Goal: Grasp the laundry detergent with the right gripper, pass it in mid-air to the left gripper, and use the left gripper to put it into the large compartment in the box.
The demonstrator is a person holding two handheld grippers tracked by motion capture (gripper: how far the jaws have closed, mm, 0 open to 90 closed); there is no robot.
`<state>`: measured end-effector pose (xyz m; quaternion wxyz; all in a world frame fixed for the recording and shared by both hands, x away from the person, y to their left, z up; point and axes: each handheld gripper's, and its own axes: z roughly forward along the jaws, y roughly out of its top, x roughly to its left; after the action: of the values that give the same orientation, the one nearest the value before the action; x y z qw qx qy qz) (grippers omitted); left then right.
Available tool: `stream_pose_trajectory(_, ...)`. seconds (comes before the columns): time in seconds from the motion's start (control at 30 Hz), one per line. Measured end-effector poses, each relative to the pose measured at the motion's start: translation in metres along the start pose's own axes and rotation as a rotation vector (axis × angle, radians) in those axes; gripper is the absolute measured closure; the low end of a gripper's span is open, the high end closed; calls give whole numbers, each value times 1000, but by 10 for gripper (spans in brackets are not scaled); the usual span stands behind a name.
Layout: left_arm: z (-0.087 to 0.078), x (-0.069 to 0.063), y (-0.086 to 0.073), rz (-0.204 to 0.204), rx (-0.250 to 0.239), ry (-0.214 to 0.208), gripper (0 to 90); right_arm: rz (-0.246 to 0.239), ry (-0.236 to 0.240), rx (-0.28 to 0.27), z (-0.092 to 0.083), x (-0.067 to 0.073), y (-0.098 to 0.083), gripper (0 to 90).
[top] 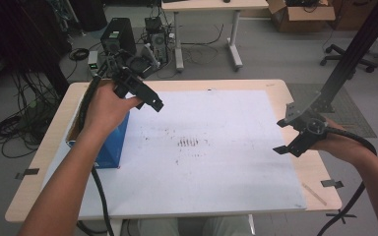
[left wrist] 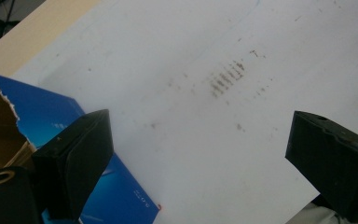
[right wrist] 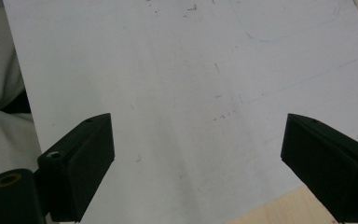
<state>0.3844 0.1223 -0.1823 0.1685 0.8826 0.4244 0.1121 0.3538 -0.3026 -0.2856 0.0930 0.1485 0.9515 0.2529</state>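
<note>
A blue cardboard box (top: 109, 146) with an open, torn top stands near the table's left edge, on a large white sheet (top: 211, 162). My left gripper (top: 150, 101) is held above the box's far end, jaws wide apart with nothing between them. Along those jaws, in the left gripper view, the blue box (left wrist: 65, 126) lies at lower left beside the left jaw, its brown inside showing. My right gripper (top: 284, 136) hovers over the sheet's right edge, open and empty. The right gripper view has the white sheet (right wrist: 191, 93) between the spread jaws.
The white sheet covers most of the wooden table (top: 49, 142) and bears dark smudges (top: 189, 143) at its middle. Small strips of tape (top: 331, 183) sit near the table's edges. A black frame post (top: 349, 59) rises at the right. Computers and cables lie on the floor beyond.
</note>
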Motion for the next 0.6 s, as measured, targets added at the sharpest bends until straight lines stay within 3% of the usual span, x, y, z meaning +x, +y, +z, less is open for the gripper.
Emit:
stream_pose_trajectory(0.13,2,-6,4,28,2,-5,79,-1,3,4,1,-1,1,94)
stream_pose_trajectory(0.6,14,-29,18,197,39,-33,81,-1,4,6,0,-5,8,93)
